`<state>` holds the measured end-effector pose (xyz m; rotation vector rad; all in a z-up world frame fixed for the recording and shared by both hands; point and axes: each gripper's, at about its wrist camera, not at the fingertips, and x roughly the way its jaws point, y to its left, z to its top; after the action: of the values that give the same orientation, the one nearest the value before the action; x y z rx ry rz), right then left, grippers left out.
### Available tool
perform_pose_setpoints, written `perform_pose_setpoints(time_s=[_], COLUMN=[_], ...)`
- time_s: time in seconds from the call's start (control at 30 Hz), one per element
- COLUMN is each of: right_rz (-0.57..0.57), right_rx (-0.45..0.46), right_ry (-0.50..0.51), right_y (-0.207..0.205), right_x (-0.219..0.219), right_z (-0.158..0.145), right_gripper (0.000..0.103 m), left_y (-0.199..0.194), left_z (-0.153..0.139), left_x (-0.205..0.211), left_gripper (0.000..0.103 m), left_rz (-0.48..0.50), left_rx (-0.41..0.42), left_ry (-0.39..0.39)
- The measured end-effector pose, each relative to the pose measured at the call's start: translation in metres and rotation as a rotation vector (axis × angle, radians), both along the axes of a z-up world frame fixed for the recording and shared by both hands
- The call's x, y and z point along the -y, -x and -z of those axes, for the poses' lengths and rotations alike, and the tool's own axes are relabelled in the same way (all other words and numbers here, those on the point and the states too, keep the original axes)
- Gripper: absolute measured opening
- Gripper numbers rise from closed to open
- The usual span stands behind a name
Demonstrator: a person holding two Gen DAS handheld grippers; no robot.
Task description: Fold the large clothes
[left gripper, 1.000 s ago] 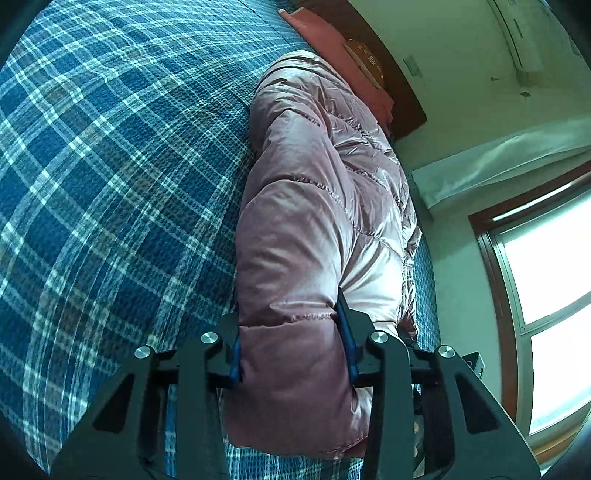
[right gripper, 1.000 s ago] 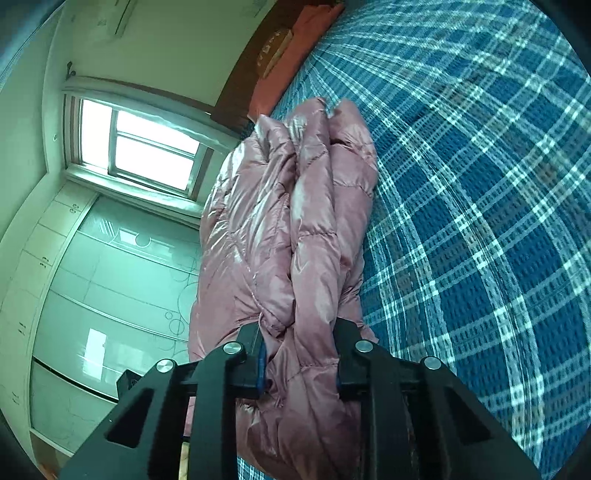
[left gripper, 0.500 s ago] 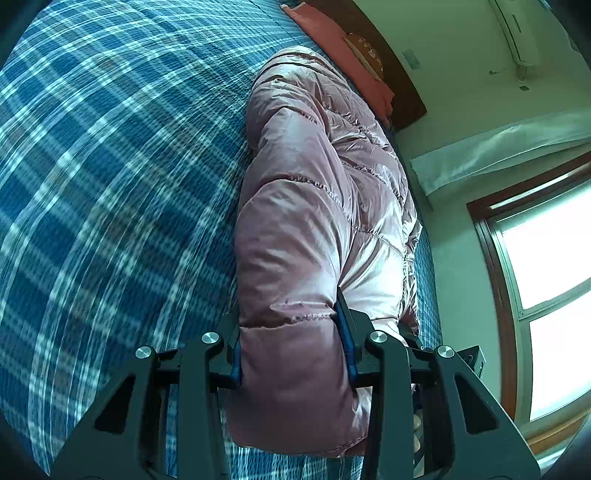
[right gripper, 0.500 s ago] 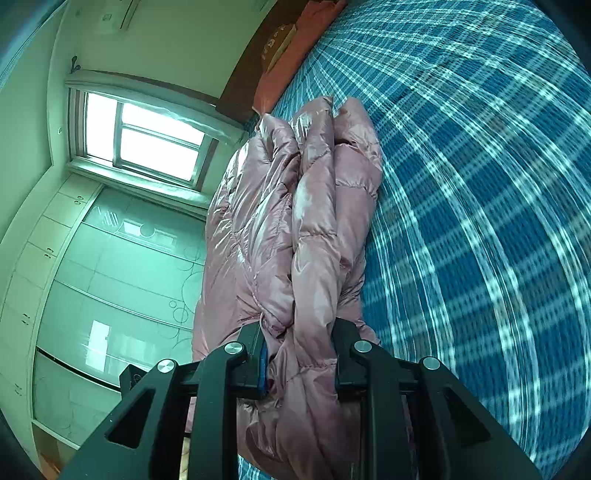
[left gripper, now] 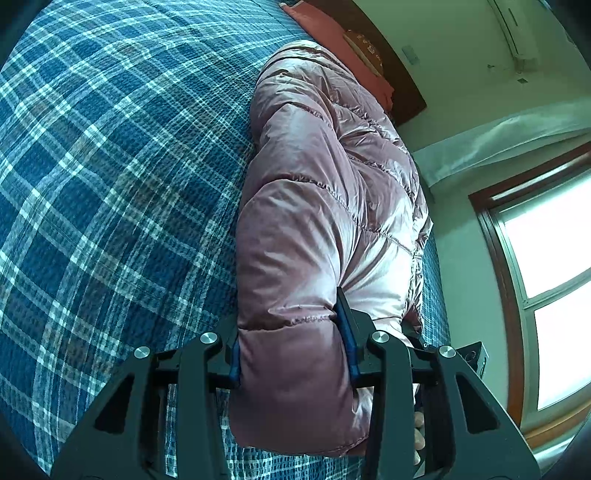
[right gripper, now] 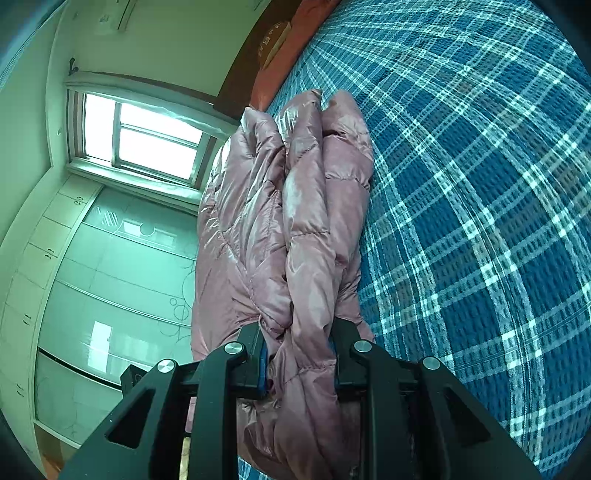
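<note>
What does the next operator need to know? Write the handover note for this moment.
Left gripper: shut on a thick quilted panel of the pink puffer jacket.
Right gripper: shut on a bunched edge of the same jacket.
The jacket is gathered lengthwise into a long bundle over the blue plaid bedspread, with pillows beyond its far end.
Done: both ends gripped, layers doubled.
Left: probably lay it down, fold again, release.

a home bedroom: plaid-covered bed (left gripper: 110,166), wooden headboard (left gripper: 402,88), window (right gripper: 144,140), built-in wardrobe (right gripper: 110,295).
</note>
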<state>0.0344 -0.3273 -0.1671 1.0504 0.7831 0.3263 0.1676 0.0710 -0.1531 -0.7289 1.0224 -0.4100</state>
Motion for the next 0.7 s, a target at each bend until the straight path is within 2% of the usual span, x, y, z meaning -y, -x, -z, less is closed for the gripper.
perform_pose_setpoints(time_s=[0.13, 0.27, 0.53, 0.7], right_rz=[0.003, 0.026, 0.068, 0.084], right_rx=[0.003, -0.008, -0.025, -0.03], right_ry=[-0.017, -0.049, -0.064, -0.076], right_y=[0.007, 0.014, 0.027, 0.036], right_x=[0.005, 0.012, 0.028, 0.037], right_z=[0.003, 0.011, 0.02, 0.027], right_gripper=[0.028, 0.038, 0.047, 0.048], left_y=[0.005, 0.013, 0.023, 0.027], left_z=[-0.003, -0.011, -0.018, -0.02], left_x=[0.0, 0.001, -0.005, -0.003], left_gripper=[0.048, 0.06, 0.066, 0.073], left_rz=[-0.009, -0.034, -0.069, -0.087], left_rx=[0.011, 0.04, 0.042, 0.052], left_ry=[-0.021, -0.1, -0.163, -0.222])
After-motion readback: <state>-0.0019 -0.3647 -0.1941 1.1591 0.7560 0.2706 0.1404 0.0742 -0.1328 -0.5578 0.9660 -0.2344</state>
